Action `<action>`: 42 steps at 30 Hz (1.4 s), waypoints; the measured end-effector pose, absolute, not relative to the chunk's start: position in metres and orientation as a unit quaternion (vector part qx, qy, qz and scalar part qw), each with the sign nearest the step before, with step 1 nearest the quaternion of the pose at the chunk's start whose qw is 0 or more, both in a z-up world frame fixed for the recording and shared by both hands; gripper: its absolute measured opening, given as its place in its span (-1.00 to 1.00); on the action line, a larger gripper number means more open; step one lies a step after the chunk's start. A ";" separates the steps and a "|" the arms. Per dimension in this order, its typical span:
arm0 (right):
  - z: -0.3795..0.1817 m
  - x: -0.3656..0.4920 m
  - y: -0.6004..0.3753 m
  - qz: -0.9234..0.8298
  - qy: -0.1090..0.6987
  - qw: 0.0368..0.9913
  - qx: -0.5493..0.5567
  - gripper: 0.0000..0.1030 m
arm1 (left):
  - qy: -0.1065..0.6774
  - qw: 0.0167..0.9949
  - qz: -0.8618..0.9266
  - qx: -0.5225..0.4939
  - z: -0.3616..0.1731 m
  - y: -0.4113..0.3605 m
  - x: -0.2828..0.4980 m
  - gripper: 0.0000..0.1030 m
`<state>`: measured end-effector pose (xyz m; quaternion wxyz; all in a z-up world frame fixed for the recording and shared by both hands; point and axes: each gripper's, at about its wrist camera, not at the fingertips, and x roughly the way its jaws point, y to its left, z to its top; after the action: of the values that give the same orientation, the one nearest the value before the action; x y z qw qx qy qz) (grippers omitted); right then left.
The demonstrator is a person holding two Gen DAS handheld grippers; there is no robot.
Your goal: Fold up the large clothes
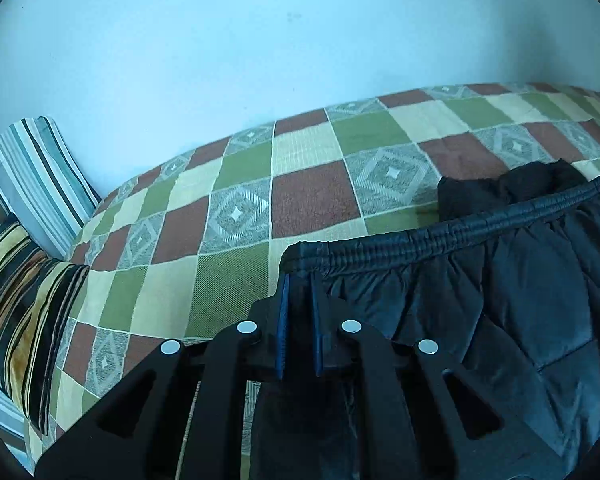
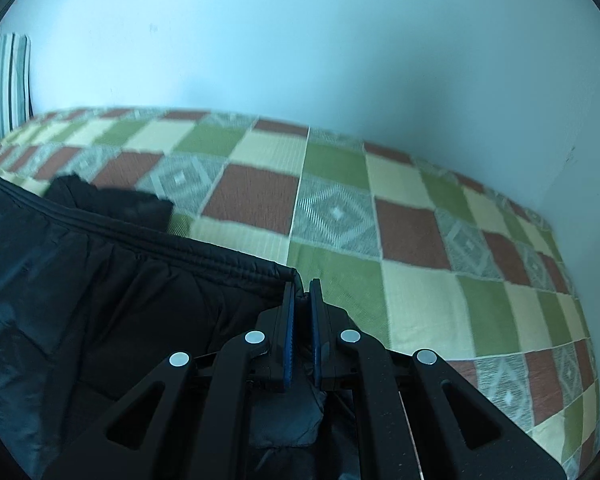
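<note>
A: What is the biggest thing here?

B: The bed [image 1: 312, 200]. It has a checked cover in green, red, cream and grey. A pale wall [image 1: 259, 40] is behind it.

A: And where is the jacket?

B: The jacket [image 1: 520, 300] is dark and puffy. It hangs over the bed, held up by its stretchy hem [image 1: 440, 236]. A dark bit of it [image 1: 512, 184] lies on the cover past the hem.

A: Who holds it?

B: The left gripper [image 1: 300, 280] is clenched on the left hem corner. The right gripper [image 2: 302, 286] is clenched on the right hem corner.

A: How do we do this step well?

B: I think the hem is being carried over to make a fold. Keep both corners pinched tight. Keep the hem pulled straight between them, so it does not sag. Lay both corners down together, lined up with the part below. The cloth looks slippery, so go slowly.

A: How many of each thing?

B: One bed. One jacket. Two grippers. Two pillows by the wall: a striped pillow [image 1: 35, 176] standing up, and a gold pillow [image 1: 23, 312] lying down.
</note>
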<state>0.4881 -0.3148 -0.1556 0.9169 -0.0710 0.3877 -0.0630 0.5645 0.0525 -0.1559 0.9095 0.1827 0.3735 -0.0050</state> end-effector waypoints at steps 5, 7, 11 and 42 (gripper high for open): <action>-0.180 0.503 -0.316 -0.064 0.413 0.906 -0.073 -0.87 | 0.387 0.899 0.006 0.204 -0.187 0.048 0.575 -0.79; -0.189 0.510 -0.315 -0.065 0.425 0.900 -0.072 -0.87 | 0.393 0.897 0.008 0.201 -0.196 0.048 0.581 -0.79; -0.203 0.525 -0.314 -0.067 0.442 0.891 -0.074 -0.87 | 0.400 0.895 0.013 0.199 -0.211 0.046 0.593 -0.78; -0.173 0.361 -0.334 -0.105 0.428 0.897 0.043 0.49 | 0.422 0.905 0.042 0.018 -0.177 0.120 0.407 0.57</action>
<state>0.3608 -0.3342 -0.1733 0.8967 0.0431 0.4280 -0.1046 0.4072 0.1197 -0.1769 0.9054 0.0184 0.4219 0.0425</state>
